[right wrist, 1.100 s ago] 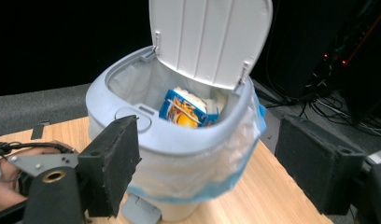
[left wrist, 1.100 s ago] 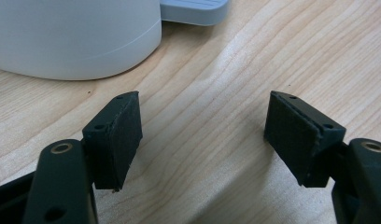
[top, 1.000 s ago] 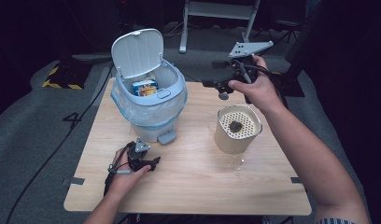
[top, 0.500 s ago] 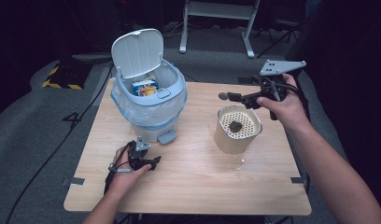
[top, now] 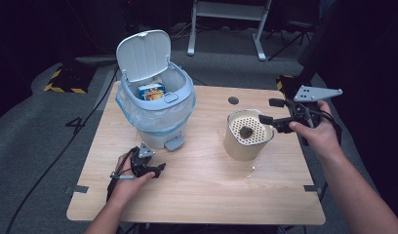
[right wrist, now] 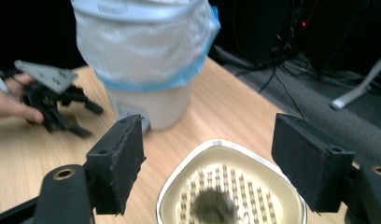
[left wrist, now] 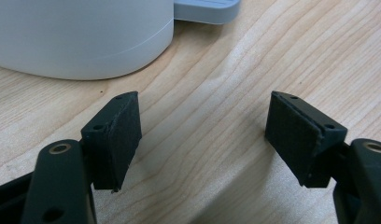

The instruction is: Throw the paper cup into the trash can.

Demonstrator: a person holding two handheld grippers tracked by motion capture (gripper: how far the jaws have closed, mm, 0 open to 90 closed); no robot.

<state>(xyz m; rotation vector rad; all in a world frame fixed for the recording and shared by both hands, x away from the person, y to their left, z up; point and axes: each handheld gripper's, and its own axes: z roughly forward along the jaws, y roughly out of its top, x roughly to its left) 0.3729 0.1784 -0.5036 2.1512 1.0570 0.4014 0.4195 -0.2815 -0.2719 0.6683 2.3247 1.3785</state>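
Cream strainer cup (top: 247, 137): upright on the wooden surface (top: 202, 180), right of centre; perforated insert holds a dark clump (top: 246, 131).

Right gripper (top: 270, 117): level beside the cup's rim on its right, jaws partly apart and empty; they have just been closing. In the right gripper view the cup (right wrist: 230, 186) lies below and between the jaws.

Step, judged: approach to grasp the cup.

Next move, judged: lower and settle the jaws astride the rim wall, then close.

Pedal bin (top: 153, 105): lid up, liner fitted, well left of the cup.

Left gripper (top: 153, 170): resting on the surface near the bin's pedal, jaws wide, empty.
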